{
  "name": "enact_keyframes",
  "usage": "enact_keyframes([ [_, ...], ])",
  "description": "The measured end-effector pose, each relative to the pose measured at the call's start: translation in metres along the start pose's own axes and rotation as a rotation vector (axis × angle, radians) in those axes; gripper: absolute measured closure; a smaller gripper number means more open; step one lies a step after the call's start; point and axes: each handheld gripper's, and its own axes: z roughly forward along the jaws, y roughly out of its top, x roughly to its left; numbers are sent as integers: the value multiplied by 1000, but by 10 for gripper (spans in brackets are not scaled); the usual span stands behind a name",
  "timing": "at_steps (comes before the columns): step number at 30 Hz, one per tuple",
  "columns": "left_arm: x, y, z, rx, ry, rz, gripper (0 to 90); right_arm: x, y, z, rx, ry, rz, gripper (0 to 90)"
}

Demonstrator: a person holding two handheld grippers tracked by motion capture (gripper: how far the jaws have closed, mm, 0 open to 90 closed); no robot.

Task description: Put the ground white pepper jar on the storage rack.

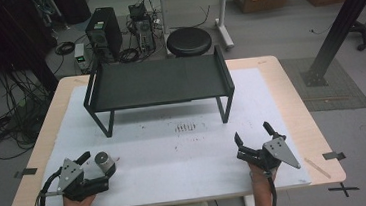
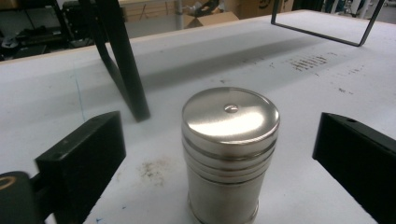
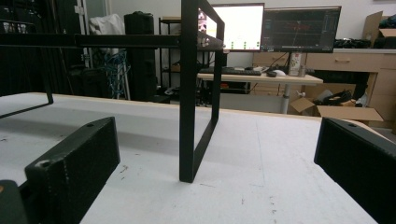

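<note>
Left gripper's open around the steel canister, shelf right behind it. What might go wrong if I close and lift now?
1. The canister is smooth polished metal; the flat jaws of the left gripper may slip on it.
2. The black shelf has a leg just beyond the canister; a forward lift might clip it.
3. It stands slightly nearer one jaw, so closing may nudge or tip it.

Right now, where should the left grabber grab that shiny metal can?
Probably the round body of the metal can, just below its ridged lid. It stands upright between the open left gripper jaws, so come in level from the person's side and close on opposite sides.
</note>
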Motion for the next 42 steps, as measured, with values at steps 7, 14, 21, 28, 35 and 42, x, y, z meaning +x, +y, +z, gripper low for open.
enact_keyframes([
  [7, -1, 1, 2, 17, 0, 15, 135, 0, 0, 0, -1, 2, 0, 0],
  [14, 0, 1, 2, 21, -36, 13, 272, 0, 0, 0, -1, 3, 0, 0],
  [21, 0, 1, 3, 28, -43, 17, 364, 0, 0, 0, 0, 4, 1, 0],
  [28, 1, 1, 3, 30, -55, 14, 435, 0, 0, 0, 1, 4, 1, 0],
  [35, 5, 1, 2, 17, -64, -21, 486, 0, 0, 0, 0, 4, 3, 0],
  [42, 5, 0, 2, 14, -66, -22, 489, -1, 0, 0, -1, 5, 4, 0],
])
